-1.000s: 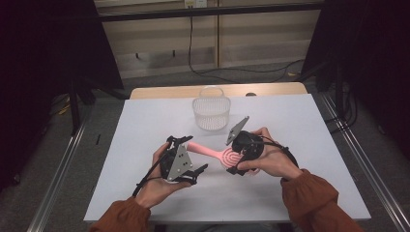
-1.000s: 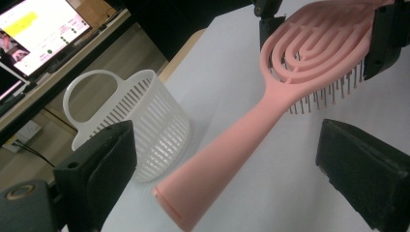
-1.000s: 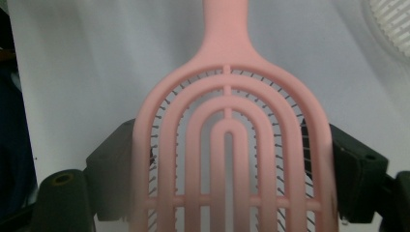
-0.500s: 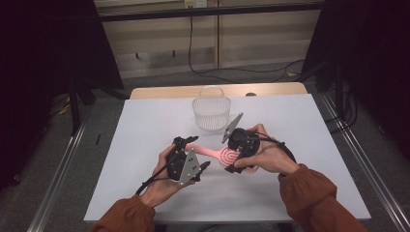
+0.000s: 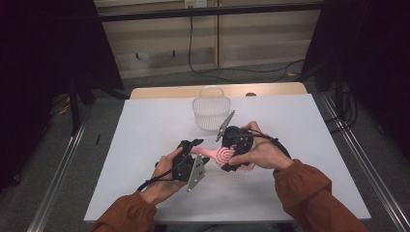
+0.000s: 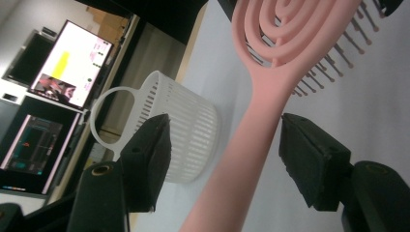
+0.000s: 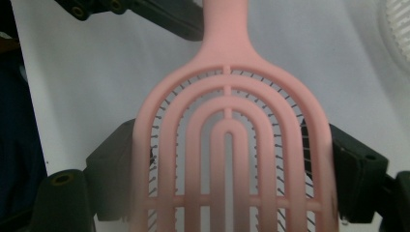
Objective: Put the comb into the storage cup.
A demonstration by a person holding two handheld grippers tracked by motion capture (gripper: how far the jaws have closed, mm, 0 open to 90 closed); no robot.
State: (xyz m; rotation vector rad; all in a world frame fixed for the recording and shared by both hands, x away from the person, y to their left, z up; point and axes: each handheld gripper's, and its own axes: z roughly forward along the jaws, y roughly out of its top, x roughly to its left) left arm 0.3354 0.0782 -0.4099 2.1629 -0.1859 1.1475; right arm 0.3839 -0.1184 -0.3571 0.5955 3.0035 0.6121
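A pink hairbrush [image 5: 222,155] with a vented oval head is held just above the white table [image 5: 145,125], its handle pointing left. My right gripper [image 5: 230,159] is shut on the head; in the right gripper view its pads press the two sides of the hairbrush [image 7: 227,145]. My left gripper [image 5: 193,146] has its jaws on either side of the handle. In the left gripper view the hairbrush [image 6: 261,121] runs between the pads with a gap on each side. Those jaws have just been closing around the handle.
A white slatted basket [image 5: 211,113] with a hoop handle stands at the back middle of the table, just beyond the hands; the basket [image 6: 188,130] shows behind the left jaw too. Monitors glow to the far left in the left gripper view.
My left gripper has shifted right toward the brush and its jaws have narrowed around the handle. The right gripper keeps its hold on the head.
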